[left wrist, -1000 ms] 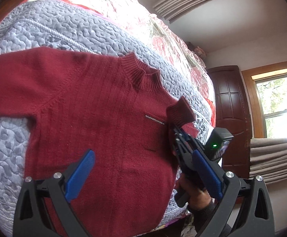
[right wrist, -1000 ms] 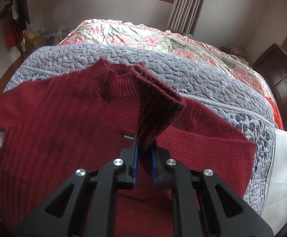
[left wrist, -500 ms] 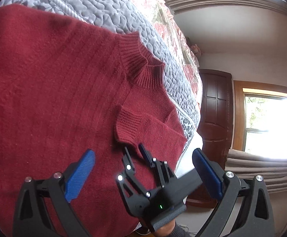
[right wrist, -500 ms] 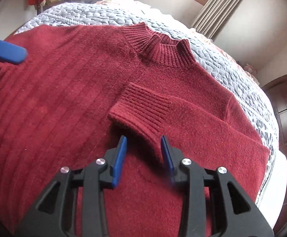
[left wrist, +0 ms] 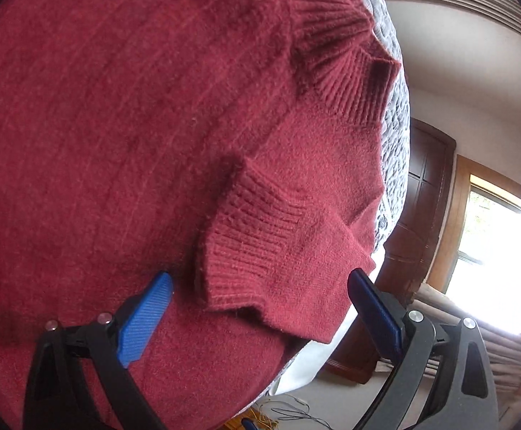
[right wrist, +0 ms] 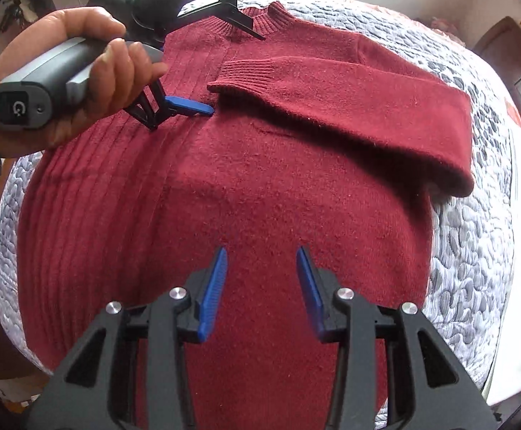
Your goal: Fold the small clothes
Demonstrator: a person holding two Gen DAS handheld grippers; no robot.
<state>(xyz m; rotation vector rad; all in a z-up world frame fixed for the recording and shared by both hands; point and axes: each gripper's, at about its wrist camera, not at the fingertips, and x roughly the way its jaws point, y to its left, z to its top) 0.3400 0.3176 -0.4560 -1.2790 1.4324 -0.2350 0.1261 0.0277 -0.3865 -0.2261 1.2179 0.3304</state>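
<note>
A dark red sweater (right wrist: 246, 193) lay spread flat on the grey quilted cover (right wrist: 475, 258) of the bed, its ribbed collar (right wrist: 278, 18) toward the far side. One sleeve (right wrist: 350, 107) was folded across the chest, its ribbed cuff (right wrist: 246, 75) resting on the body of the garment just below the collar.

The left gripper (left wrist: 260, 283) hovered close over that cuff (left wrist: 257, 251), its blue fingers (left wrist: 142, 322) spread wide on either side of it and holding nothing. In the right wrist view the person's hand (right wrist: 74, 82) gripped the grey handle of this tool, with one blue finger reaching just beside the cuff's edge.

The right gripper (right wrist: 260, 276) sat nearer, over the lower part of the sweater, its fingers (right wrist: 212, 297) also set apart and empty. A dark wooden door (left wrist: 421, 215) and a bright window (left wrist: 493, 258) stood beyond the bed.
</note>
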